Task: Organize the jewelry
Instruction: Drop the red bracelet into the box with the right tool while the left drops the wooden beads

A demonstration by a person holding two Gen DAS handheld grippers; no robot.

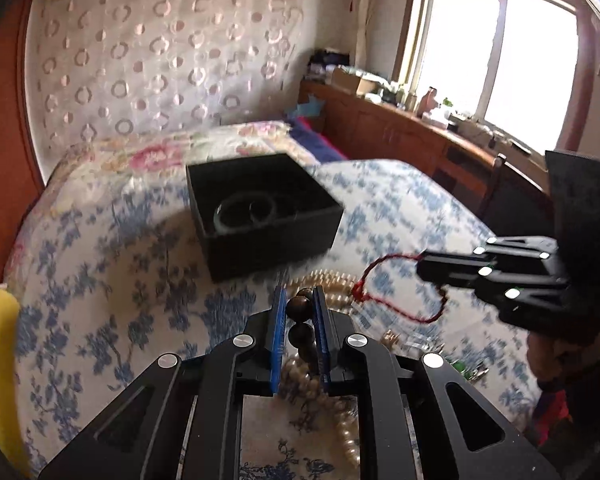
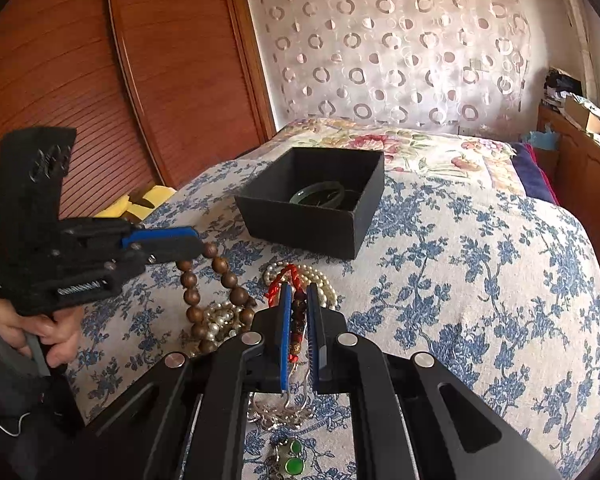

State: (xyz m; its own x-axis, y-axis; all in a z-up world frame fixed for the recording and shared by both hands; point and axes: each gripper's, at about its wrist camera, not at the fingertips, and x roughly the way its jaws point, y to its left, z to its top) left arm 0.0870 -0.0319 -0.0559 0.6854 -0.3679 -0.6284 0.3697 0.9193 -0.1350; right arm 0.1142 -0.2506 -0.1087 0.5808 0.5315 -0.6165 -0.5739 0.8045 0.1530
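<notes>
An open black box (image 1: 260,208) stands on the bed with a green bangle (image 1: 244,213) inside; it also shows in the right wrist view (image 2: 320,204). My left gripper (image 1: 299,304) is shut on a string of brown wooden beads (image 1: 298,334), which hangs in a loop in the right wrist view (image 2: 220,280). My right gripper (image 2: 298,300) is shut on a red cord bracelet (image 2: 298,320), seen as a red loop in the left wrist view (image 1: 400,292). A pearl necklace (image 2: 320,280) lies under both.
The bed has a blue-flowered sheet (image 2: 480,280). A silver chain (image 2: 280,412) and a green-stone piece (image 2: 292,460) lie near my right gripper. A wooden cabinet (image 1: 400,132) runs along the window side. A yellow object (image 2: 144,200) sits at the bed's left edge.
</notes>
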